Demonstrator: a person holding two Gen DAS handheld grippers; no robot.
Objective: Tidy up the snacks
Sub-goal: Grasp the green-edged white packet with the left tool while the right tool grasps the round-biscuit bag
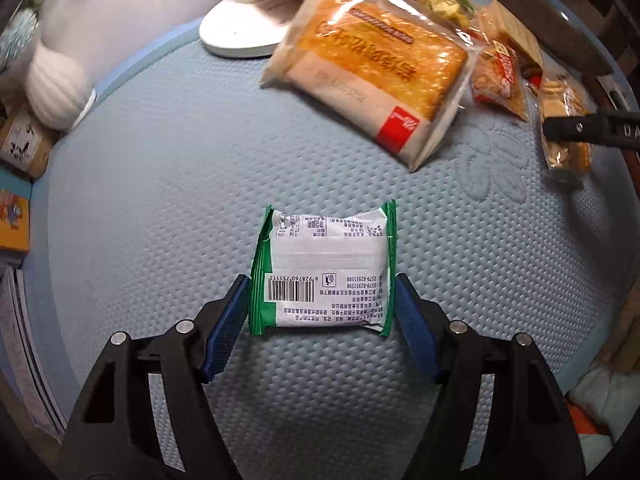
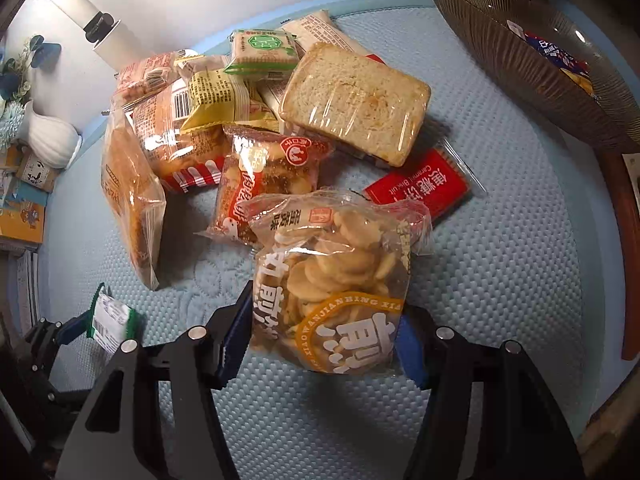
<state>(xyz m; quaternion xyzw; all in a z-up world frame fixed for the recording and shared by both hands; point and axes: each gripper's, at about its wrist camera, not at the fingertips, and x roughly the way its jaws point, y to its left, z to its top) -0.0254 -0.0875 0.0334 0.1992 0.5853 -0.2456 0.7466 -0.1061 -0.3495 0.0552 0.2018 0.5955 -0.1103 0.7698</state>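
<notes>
left gripper (image 1: 322,300): clamped on green-white packet (image 1: 324,270), above mat (image 1: 160,200)
right gripper (image 2: 326,332): cracker bag (image 2: 332,280) gripped
bowl (image 2: 520,60): few snacks seen inside
pile (image 2: 248,128): mostly unsorted, bulk left

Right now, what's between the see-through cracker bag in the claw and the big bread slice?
In the right wrist view, the orange-red biscuit packet lies between the cracker bag held by the right claw and the wrapped bread slice, beside a bare strip of blue mat.
</notes>
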